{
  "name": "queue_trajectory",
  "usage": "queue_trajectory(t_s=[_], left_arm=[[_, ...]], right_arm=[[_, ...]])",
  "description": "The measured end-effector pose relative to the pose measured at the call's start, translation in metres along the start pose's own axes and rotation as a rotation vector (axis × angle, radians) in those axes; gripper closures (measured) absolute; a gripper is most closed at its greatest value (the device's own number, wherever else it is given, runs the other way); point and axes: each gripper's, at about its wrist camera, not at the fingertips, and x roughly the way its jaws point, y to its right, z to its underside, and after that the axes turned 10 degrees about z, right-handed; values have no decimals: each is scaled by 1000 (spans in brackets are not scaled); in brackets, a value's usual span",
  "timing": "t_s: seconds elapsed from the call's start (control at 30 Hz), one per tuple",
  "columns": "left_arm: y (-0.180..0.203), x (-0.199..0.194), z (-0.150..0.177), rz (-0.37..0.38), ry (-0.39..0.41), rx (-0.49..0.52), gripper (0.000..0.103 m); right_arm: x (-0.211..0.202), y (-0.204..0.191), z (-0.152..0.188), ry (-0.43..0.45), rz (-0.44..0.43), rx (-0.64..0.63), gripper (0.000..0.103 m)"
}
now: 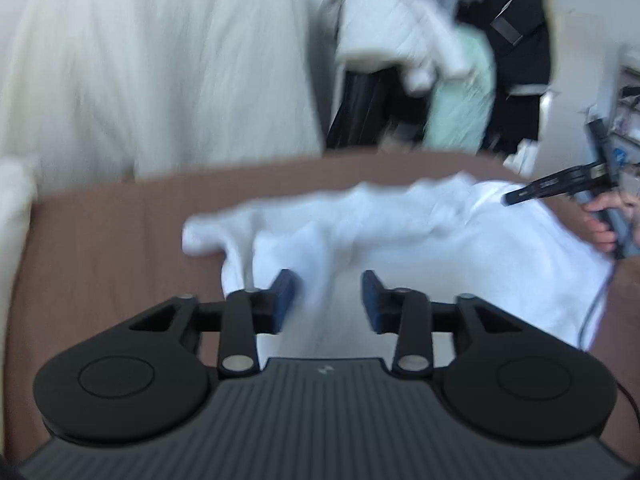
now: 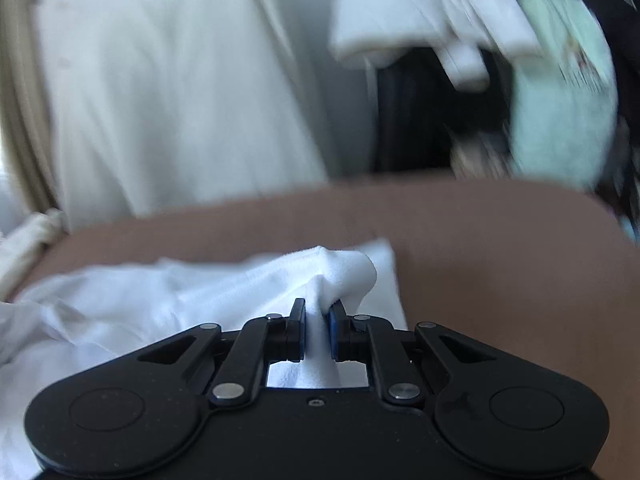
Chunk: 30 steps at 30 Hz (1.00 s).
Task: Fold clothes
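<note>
A white garment (image 1: pixel 400 236) lies crumpled on a brown table (image 1: pixel 120 240). My left gripper (image 1: pixel 329 286) is open, its blue pads apart just above the garment's near edge, holding nothing. In the left wrist view the right gripper (image 1: pixel 516 197) shows at the far right, held by a hand, its tip at the garment's right edge. In the right wrist view my right gripper (image 2: pixel 318 310) is shut on a bunched fold of the white garment (image 2: pixel 160 300), which spreads to the left over the brown table (image 2: pixel 500 260). Both views are motion-blurred.
A pale curtain (image 1: pixel 160 60) hangs behind the table. A heap of white, mint-green and black clothes (image 1: pixel 440 60) sits on dark furniture at the back right; it also shows in the right wrist view (image 2: pixel 520 60). A cable (image 1: pixel 596 308) trails off the right side.
</note>
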Motion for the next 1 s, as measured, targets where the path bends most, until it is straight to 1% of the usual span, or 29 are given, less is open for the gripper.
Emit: queue_trajectory(t_s=[0.03,0.07,0.1,0.13,0.17,0.2,0.23,0.27,0.3,0.33,0.37,0.4,0.43,0.47,0.53,0.57,0.63,0.67,0.73,0.77,0.8,0.83,0.87,0.9,0.97,1.0], left_arm=[[-3,7,1,-30,-23,-7,62],[-6,13,2,-60,-46,-13,61],[-10,15,5,-88,-55,-31,59],[-14,16,7,-116,-63,-50,55],[-19,17,10,-144,-71,-68,47],[-23,15,12,-126,-63,-98,47],[-28,13,14,-107,-54,-129,47],[-30,10,16,-66,-41,-148,49],[-31,9,17,-36,-29,-152,59],[-29,9,17,-21,-19,-135,71],[-24,9,15,-32,-18,-94,90],[-16,9,13,-52,-14,-38,92],[-8,9,11,-73,-9,19,93],[1,6,9,-93,21,67,94],[19,-11,1,-127,134,117,94],[25,-21,-3,-124,197,125,94],[34,-34,-13,-141,295,167,94],[36,-36,-17,-159,320,187,94],[30,-29,-24,-183,302,167,94],[22,-18,-25,-199,254,134,92],[9,0,-23,-198,151,79,90],[-4,18,-21,-196,45,23,88],[-18,37,-15,-217,-64,-42,85],[-31,50,-6,-234,-143,-92,79],[-43,48,2,-231,-109,-166,71],[-43,43,-1,-243,-83,-183,70]], right_arm=[[8,1,2,-38,5,15,89],[16,3,4,-77,9,31,86],[21,3,6,-109,3,45,84],[23,4,7,-122,-8,56,83],[24,4,8,-129,-19,66,78],[25,4,10,-135,-30,75,74],[27,4,11,-142,-41,85,67],[28,4,12,-148,-53,95,59],[29,4,13,-155,-64,105,57],[31,3,15,-152,-71,107,55],[33,1,17,-145,-76,106,56],[31,-3,17,-113,-59,87,60],[26,-7,16,-70,-31,60,82],[22,-12,15,-28,-3,32,90],[9,-18,11,65,42,-1,91],[-1,-19,7,119,55,3,93],[-20,-21,-2,226,81,10,94],[-29,-22,-6,280,95,14,94],[-41,-22,-16,340,114,13,94],[-41,-19,-20,354,121,17,94],[-32,-16,-22,317,134,25,94],[-18,-13,-23,259,152,33,92],[-4,-10,-23,201,169,42,90],[10,-7,-24,143,186,50,86],[33,-4,-23,40,226,51,79],[41,-6,-21,0,250,35,75]])
